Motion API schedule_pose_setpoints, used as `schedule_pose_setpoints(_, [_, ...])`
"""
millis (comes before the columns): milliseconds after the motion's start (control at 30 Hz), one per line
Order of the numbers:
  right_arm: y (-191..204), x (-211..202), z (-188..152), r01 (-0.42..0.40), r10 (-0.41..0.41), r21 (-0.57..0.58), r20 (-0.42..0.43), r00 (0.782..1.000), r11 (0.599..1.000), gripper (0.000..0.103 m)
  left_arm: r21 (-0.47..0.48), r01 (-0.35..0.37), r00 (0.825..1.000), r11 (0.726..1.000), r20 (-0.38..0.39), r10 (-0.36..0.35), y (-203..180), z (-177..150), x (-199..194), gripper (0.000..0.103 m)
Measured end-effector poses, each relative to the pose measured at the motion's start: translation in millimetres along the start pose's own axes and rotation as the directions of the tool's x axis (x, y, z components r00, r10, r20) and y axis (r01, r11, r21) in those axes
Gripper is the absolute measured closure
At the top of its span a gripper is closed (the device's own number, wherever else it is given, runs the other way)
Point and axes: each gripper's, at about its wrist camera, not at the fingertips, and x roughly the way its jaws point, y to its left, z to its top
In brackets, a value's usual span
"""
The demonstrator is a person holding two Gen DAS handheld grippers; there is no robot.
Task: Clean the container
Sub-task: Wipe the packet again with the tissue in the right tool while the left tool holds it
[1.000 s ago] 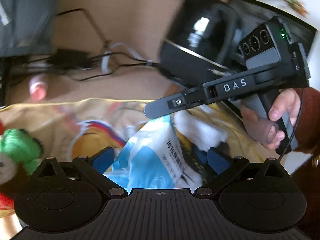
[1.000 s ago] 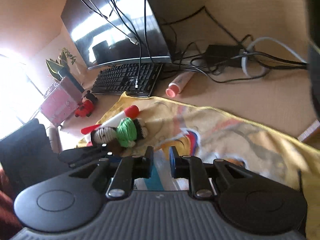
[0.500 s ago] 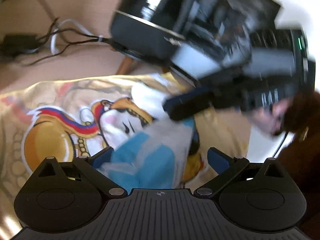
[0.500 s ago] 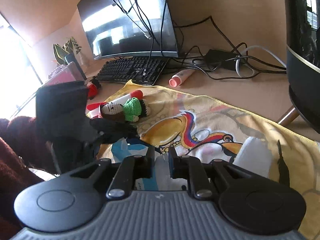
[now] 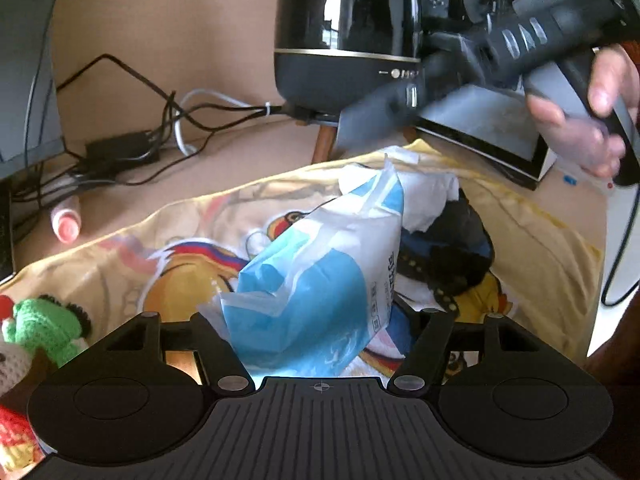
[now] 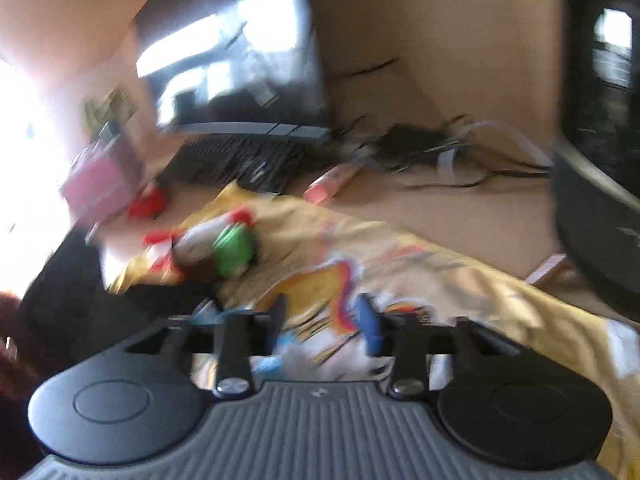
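Left gripper (image 5: 316,344): black plastic, ribbed housing at the bottom of its own view; the fingers have just been closing and now pinch the lower end of the tissue pack from both sides.
Tissue pack (image 5: 332,280): soft crinkled film, blue and white with small printed text, bulging and leaning toward 1 o'clock from the left fingers; its top seam is torn open.
Tissue (image 5: 428,196): white, crumpled paper poking out of the pack's open top at 1 o'clock.
Right gripper (image 6: 324,324): the fingers have just been opening and stand about half apart with nothing pressed between them; its own view is blurred. In the left view it hangs above the pack at 1 o'clock, gripped by the person's hand (image 5: 584,128).
Container (image 5: 348,28): glossy black rounded appliance body with a thin gold band, on a slim wooden leg, at 12 o'clock on the worktop beyond the cloth; neither gripper touches it.
Cloth (image 5: 168,248): yellow fabric with a cartoon print, spread flat on the worktop under the pack.
Worktop (image 5: 224,60): smooth, pale tan.
Crochet doll (image 5: 44,328): green knitted yarn, lying on the cloth at 9 o'clock.
Cables (image 5: 132,120): a tangle of black and white leads with a black power brick at 10 o'clock.
Pink tube (image 5: 66,222): small, rounded, lying just off the cloth's edge.
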Motion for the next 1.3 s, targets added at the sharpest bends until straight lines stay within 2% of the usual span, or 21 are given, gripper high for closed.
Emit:
schedule_pose_setpoints(33, [-10.3,-7.0,1.3,0.045,-0.046,0.047,0.022,0.999,0.998,0.047,-0.012,-0.001,1.000,1.000,-0.002,0.001,-0.6,0.2,-1.7,0.034])
schedule_pose_setpoints(100, [-26.6,-10.5,1.6,0.148,-0.149,0.096,0.002,0.989,0.984,0.040,-0.038,0.000,1.000,0.999,-0.005,0.000,-0.9,1.1,-2.9,0.034])
schedule_pose_setpoints(200, [-32.4,7.4,-5.5,0.265,-0.263,0.018,-0.095,0.960,0.964,0.040,-0.073,-0.003,1.000,0.997,-0.017,0.002,-0.9,1.9,-1.7,0.034])
schedule_pose_setpoints(267, [-30.2,27.1,-13.8,0.290,-0.292,-0.033,-0.152,0.944,0.956,0.045,-0.083,-0.010,1.000,0.996,-0.024,0.008,-0.5,2.9,-0.2,0.033])
schedule_pose_setpoints(300, [-28.9,37.4,-17.7,0.303,-0.308,-0.060,-0.179,0.934,0.951,0.056,-0.089,-0.011,1.000,0.996,-0.026,0.009,-0.1,3.3,0.2,0.033])
schedule_pose_setpoints(333, [-27.9,48.4,-21.2,0.331,-0.344,-0.096,-0.209,0.915,0.939,0.072,-0.096,-0.012,1.000,0.995,-0.026,0.010,0.4,3.3,-0.4,0.033])
schedule_pose_setpoints(400, [-27.3,56.0,-24.5,0.375,-0.391,-0.116,-0.210,0.896,0.920,0.096,-0.108,-0.014,1.000,0.994,-0.024,0.011,1.3,3.0,-1.0,0.033])
schedule_pose_setpoints(433, [-27.1,52.3,-21.4,0.376,-0.386,-0.088,-0.190,0.903,0.923,0.096,-0.112,-0.015,1.000,0.994,-0.024,0.012,1.6,2.7,-1.2,0.033])
schedule_pose_setpoints(500, [-21.0,33.2,-8.7,0.307,-0.304,0.004,-0.126,0.944,0.952,0.096,-0.111,-0.019,1.000,0.994,-0.023,0.017,1.5,1.3,-1.6,0.032])
schedule_pose_setpoints(567, [-6.0,13.6,8.1,0.159,-0.155,0.085,-0.053,0.987,0.984,0.096,-0.108,-0.020,1.000,0.994,-0.024,0.018,1.1,1.1,-0.7,0.031])
schedule_pose_setpoints(600, [2.8,7.6,16.0,0.087,-0.085,0.103,-0.025,0.996,0.991,0.096,-0.106,-0.021,1.000,0.994,-0.024,0.019,0.8,1.1,-0.2,0.031])
schedule_pose_setpoints(633, [13.5,3.6,21.4,0.015,-0.015,0.111,-0.003,1.000,0.994,0.096,-0.102,-0.024,0.999,0.995,-0.024,0.021,0.3,1.3,0.3,0.031])
schedule_pose_setpoints(700, [37.4,7.8,25.0,-0.108,0.110,0.098,-0.007,0.994,0.989,0.096,-0.092,-0.028,0.999,0.995,-0.024,0.026,-0.8,1.9,1.6,0.030])
schedule_pose_setpoints(767, [63.0,25.1,17.4,-0.162,0.164,0.034,-0.066,0.984,0.986,0.096,-0.083,-0.031,0.999,0.996,-0.024,0.029,-1.9,2.1,2.4,0.029])
schedule_pose_setpoints(900, [84.6,47.9,-2.5,-0.136,0.128,-0.052,-0.145,0.981,0.989,0.096,-0.079,-0.031,0.999,0.996,-0.030,0.029,-2.5,2.1,3.0,0.028])
schedule_pose_setpoints(1000, [76.8,39.2,-5.6,-0.110,0.102,-0.045,-0.144,0.984,0.993,0.096,-0.077,-0.030,0.999,0.997,-0.034,0.027,-2.5,1.2,2.7,0.028])
schedule_pose_setpoints(1167, [45.6,20.8,-4.7,-0.003,0.003,0.003,-0.131,0.991,1.000,0.096,-0.099,-0.015,1.000,0.995,-0.016,0.014,2.3,1.3,-1.3,0.026])
schedule_pose_setpoints(1300, [32.5,7.3,-9.9,0.045,-0.040,0.038,-0.119,0.992,0.998,0.096,-0.108,0.038,0.999,0.993,0.024,-0.036,6.6,5.0,-8.7,0.022])
